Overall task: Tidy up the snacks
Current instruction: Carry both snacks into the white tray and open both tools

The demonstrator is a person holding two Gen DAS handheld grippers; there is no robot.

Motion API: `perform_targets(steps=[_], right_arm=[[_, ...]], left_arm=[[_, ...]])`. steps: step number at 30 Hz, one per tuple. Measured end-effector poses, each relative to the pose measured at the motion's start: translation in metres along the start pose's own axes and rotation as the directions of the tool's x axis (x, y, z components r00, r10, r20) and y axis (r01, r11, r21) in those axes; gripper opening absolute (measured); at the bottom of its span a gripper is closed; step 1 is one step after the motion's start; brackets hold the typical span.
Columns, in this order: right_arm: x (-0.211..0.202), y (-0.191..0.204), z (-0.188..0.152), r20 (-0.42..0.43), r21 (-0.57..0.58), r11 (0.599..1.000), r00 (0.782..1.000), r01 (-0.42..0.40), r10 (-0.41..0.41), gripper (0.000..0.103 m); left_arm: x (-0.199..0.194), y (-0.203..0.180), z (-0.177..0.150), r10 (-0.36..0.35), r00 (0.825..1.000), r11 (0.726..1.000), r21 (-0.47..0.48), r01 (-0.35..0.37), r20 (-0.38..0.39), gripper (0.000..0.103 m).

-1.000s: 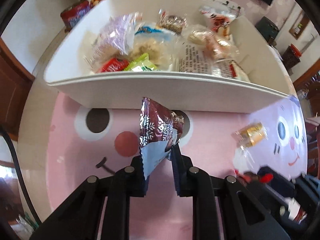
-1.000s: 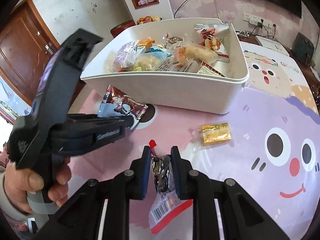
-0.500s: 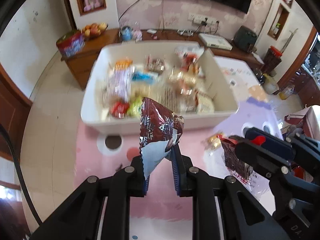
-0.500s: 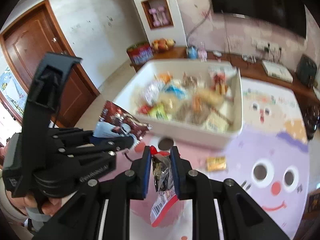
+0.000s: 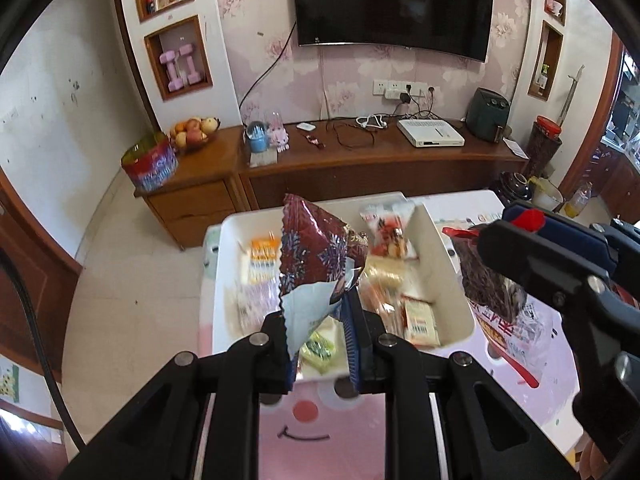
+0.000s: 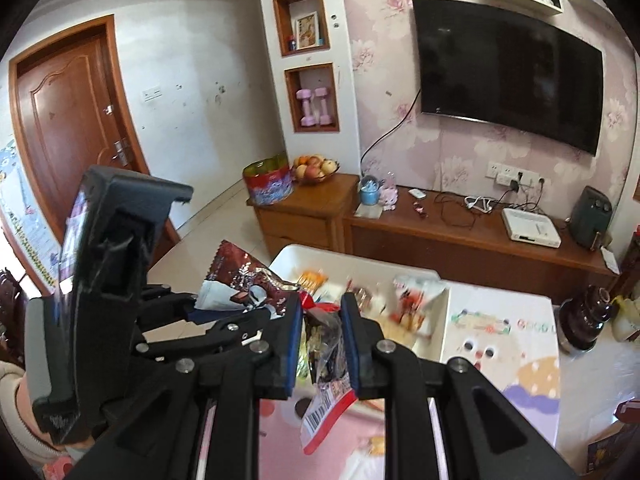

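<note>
Maroon snack packet [image 5: 316,252] is pinched in your left gripper [image 5: 320,344], jaws clamped on its pale lower edge, sticking up above the white bin [image 5: 452,280]. Your right gripper [image 6: 320,344] is clamped on a dark clear-wrapped packet [image 6: 326,348], barcode end hanging below the fingers.

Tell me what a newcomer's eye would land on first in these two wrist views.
First, the dark red snack packet pinched in the left gripper, held up in front of the white bin full of wrapped snacks. Next, the right gripper, shut on a clear packet with a barcode label, above the pink cartoon table cover. Behind both, the black wall TV hangs over a long wooden cabinet.
</note>
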State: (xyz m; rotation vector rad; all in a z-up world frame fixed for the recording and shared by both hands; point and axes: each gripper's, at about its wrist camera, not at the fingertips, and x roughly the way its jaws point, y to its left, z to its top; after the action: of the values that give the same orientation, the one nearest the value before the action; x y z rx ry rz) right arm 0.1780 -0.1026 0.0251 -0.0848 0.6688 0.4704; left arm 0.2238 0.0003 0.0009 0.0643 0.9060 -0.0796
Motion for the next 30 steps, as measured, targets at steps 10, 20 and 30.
perform_targets(steps=[10,20,30], right_arm=[[0.043,-0.020,0.025,-0.042,0.073,0.996,0.998,0.055,-0.052,0.020],[0.081,-0.028,0.023,-0.150,0.105,0.988,0.984,0.109,-0.093,0.050],[0.076,-0.033,0.009,-0.181,0.112,0.982,0.975,0.150,-0.128,0.051]], left_arm=[[0.042,0.009,0.028,0.039,0.998,0.999,-0.001,-0.040,-0.039,0.020],[0.067,0.006,0.025,0.115,0.990,0.993,0.036,-0.112,-0.079,0.095],[0.069,0.014,0.018,0.079,0.990,0.997,-0.016,-0.082,-0.116,0.095]])
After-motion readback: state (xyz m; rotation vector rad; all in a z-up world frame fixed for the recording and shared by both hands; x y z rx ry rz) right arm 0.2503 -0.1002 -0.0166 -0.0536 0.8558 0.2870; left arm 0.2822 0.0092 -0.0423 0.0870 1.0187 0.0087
